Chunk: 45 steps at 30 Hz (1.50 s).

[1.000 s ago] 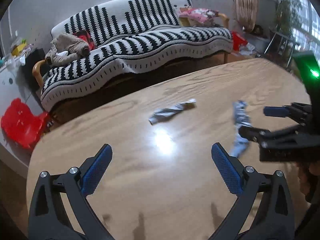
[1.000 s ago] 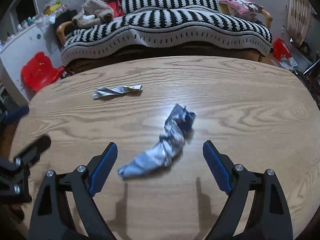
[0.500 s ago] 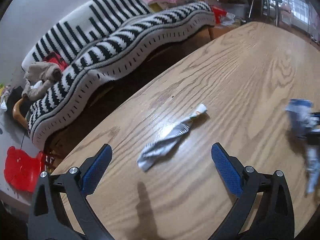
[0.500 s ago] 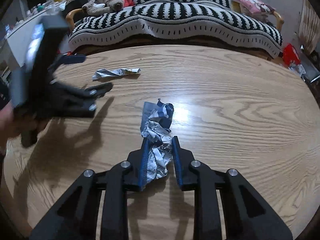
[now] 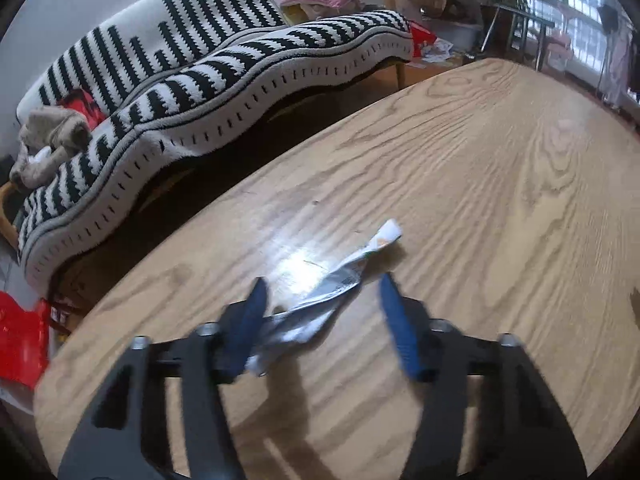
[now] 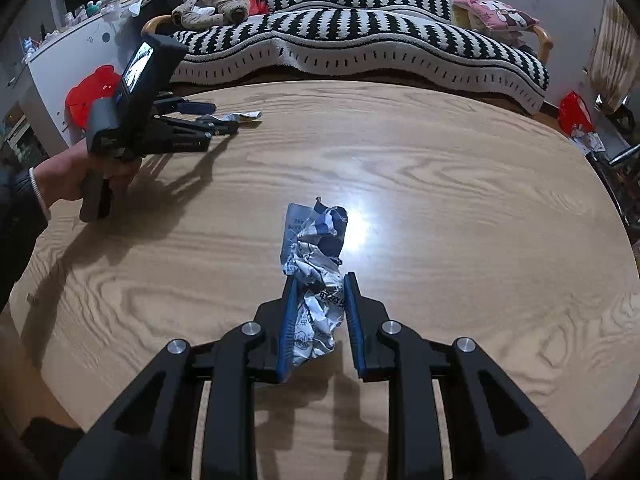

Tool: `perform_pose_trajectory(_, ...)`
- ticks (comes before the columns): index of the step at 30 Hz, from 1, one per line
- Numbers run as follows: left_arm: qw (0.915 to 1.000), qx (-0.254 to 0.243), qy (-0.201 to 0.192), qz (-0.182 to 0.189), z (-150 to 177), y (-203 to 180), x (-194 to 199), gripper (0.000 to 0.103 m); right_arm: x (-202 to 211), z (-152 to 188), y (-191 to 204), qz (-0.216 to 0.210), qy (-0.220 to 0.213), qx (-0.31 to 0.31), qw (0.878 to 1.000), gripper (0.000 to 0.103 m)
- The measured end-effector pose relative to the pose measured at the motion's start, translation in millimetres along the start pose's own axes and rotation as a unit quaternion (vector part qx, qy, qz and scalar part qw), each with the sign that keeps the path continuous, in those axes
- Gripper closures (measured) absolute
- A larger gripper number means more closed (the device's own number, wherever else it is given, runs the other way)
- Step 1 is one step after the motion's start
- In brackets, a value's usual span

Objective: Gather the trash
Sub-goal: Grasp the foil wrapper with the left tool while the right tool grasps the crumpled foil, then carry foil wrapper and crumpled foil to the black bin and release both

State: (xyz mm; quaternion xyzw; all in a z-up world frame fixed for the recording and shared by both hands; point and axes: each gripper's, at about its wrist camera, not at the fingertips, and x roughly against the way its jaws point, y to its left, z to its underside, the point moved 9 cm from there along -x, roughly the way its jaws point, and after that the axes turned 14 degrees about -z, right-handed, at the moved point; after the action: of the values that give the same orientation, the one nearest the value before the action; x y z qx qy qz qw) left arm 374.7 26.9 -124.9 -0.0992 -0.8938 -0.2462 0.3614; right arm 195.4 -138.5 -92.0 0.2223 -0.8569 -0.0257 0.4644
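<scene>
A twisted silver wrapper (image 5: 324, 300) lies on the wooden table (image 5: 500, 208). My left gripper (image 5: 322, 300) is open, half closed around it, with the wrapper between its blue pads and blurred by motion. In the right wrist view the left gripper (image 6: 218, 118) sits at the far left over the same silver wrapper (image 6: 244, 117). My right gripper (image 6: 319, 286) is shut on a crumpled blue-and-white wrapper (image 6: 318, 256), whose far end rests near the table (image 6: 460, 208) centre.
A black-and-white striped sofa (image 5: 208, 76) runs behind the table, also in the right wrist view (image 6: 360, 36). A red plastic stool (image 6: 90, 92) stands by the table's left end. Metal chair legs (image 5: 516, 36) and clutter stand at the far right.
My left gripper moved forward over the silver wrapper and its jaws narrowed around it. My right gripper stays shut on the blue-and-white wrapper.
</scene>
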Motion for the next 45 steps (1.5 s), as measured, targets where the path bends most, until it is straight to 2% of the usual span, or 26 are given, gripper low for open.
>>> perform_pose_trajectory(1,0.9999,-0.008,0.002,-0.006,0.6,-3.1,1.8,0.08,6.4,4.9,-3.1,-0.003,-0.003,-0.003,1.0,0.079)
perform_pose_trajectory(2,0.9998,-0.014,0.007,-0.008,2.4,-7.8,4.5,0.085,12.0,9.3,-7.0,-0.003,-0.005,-0.007,1.0,0.079)
perform_pose_trajectory(4,0.9995,-0.011,0.013,-0.025,4.7,-8.9,6.5,0.086,29.0,19.3,-14.7,-0.002,-0.014,-0.021,1.0,0.079)
perform_pose_trajectory(8,0.9985,0.028,0.022,-0.042,9.5,-9.7,23.5,0.087,65.2,36.2,-21.6,0.004,-0.033,-0.036,0.999,0.079)
perform_pose_trajectory(11,0.9957,0.075,0.032,-0.043,8.9,-15.2,54.4,0.087,89.9,46.5,-24.3,0.009,-0.046,-0.044,0.998,0.079)
perform_pose_trajectory(15,0.9944,0.098,0.022,-0.033,0.2,-43.1,109.1,0.086,119.8,58.1,-28.1,0.017,-0.061,-0.047,0.997,0.079)
perform_pose_trajectory(21,0.9962,0.086,0.0,0.013,-11.6,-131.1,194.0,0.086,163.1,87.2,-45.1,0.033,-0.068,-0.047,0.996,0.079)
perform_pose_trajectory(24,0.9957,0.071,-0.029,0.052,-22.7,-191.3,236.4,0.086,191.7,105.1,-68.0,0.052,-0.077,-0.063,0.994,0.079)
perform_pose_trajectory(28,0.9928,0.044,-0.055,0.097,-37.8,-269.5,267.6,0.086,237.1,139.3,-115.4,0.081,-0.1,-0.114,0.985,0.079)
perform_pose_trajectory(33,0.9814,0.011,-0.059,0.182,-48.1,-380.8,287.9,0.086,291.8,201.4,-180.8,0.125,-0.113,-0.196,0.966,0.079)
perform_pose_trajectory(35,0.9787,-0.015,-0.064,0.195,-48.1,-419.6,290.1,0.086,306.6,223.3,-200.4,0.14,-0.116,-0.227,0.957,0.079)
perform_pose_trajectory(41,0.9617,-0.037,-0.039,0.269,-45.4,-492.6,286.6,0.086,341.3,279.1,-248.3,0.16,-0.135,-0.312,0.927,0.079)
perform_pose_trajectory(45,0.9563,-0.056,-0.04,0.284,-45.1,-516.0,284.1,0.086,340.0,299.7,-267.7,0.164,-0.129,-0.346,0.915,0.079)
